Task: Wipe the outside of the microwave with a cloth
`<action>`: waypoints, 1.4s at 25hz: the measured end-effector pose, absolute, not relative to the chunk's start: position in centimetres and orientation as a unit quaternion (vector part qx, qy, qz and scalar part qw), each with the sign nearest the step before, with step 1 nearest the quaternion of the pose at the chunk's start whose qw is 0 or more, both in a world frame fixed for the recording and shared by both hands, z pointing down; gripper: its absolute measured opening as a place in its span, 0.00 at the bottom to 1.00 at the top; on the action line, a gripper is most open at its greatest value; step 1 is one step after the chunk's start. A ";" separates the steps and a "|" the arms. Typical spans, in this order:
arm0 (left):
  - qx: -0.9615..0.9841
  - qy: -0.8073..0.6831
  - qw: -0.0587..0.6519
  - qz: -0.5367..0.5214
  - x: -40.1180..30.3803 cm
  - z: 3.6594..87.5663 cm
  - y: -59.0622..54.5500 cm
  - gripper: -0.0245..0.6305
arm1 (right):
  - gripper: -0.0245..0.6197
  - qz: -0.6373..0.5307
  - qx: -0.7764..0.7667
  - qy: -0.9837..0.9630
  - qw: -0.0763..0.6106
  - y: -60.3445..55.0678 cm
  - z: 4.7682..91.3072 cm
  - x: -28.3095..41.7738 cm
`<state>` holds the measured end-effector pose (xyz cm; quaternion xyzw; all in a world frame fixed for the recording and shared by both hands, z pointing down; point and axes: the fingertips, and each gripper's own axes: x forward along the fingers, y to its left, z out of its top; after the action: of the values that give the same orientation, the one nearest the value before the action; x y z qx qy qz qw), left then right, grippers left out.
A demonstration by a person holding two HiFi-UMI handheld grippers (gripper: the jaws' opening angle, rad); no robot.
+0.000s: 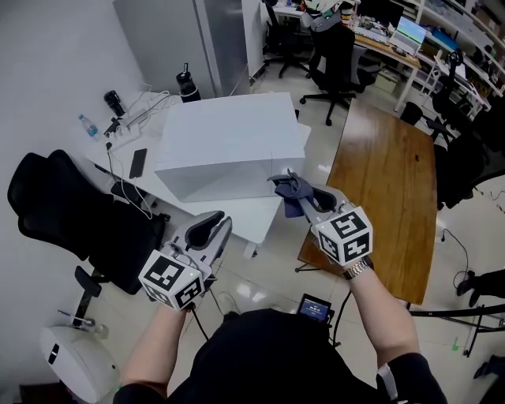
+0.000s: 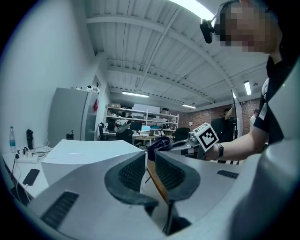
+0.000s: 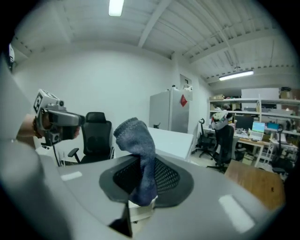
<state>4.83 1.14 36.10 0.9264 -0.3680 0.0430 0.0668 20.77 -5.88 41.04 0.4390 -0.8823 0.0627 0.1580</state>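
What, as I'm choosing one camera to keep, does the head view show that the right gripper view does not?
Only the head view: the phone and the water bottle, both left of the white microwave.
Only the right gripper view: the ceiling lamp, and a close look at the right gripper with its tongs shut on the blue cloth.
Both: the cloth, the microwave, the black chair, the wooden table and the left gripper.
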 end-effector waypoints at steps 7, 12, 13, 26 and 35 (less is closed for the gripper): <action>0.947 -0.313 0.071 0.033 8.7 35.7 3.0 0.31 | 0.14 0.018 0.289 -0.951 0.111 -0.1 35.4 16.4; 0.961 -0.272 0.052 0.010 10.7 34.0 4.9 0.39 | 0.14 -0.005 0.180 -0.979 0.099 3.7 33.5 14.0; 0.963 -0.265 0.049 0.007 11.0 33.7 5.3 0.39 | 0.14 -0.008 0.162 -0.982 0.100 4.3 33.5 13.7; 0.957 -0.289 0.027 0.007 9.5 33.1 7.6 0.14 | 0.16 -0.030 0.081 -0.989 0.120 7.4 33.9 10.6; 0.918 -0.394 0.008 0.040 4.7 34.7 6.7 0.14 | 0.19 -0.047 0.126 -0.980 0.145 5.7 35.4 8.5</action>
<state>4.73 6.74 34.68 0.9180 -0.3944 0.0398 0.0075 8.54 5.74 35.37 0.1263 -0.9801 -0.0475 0.1452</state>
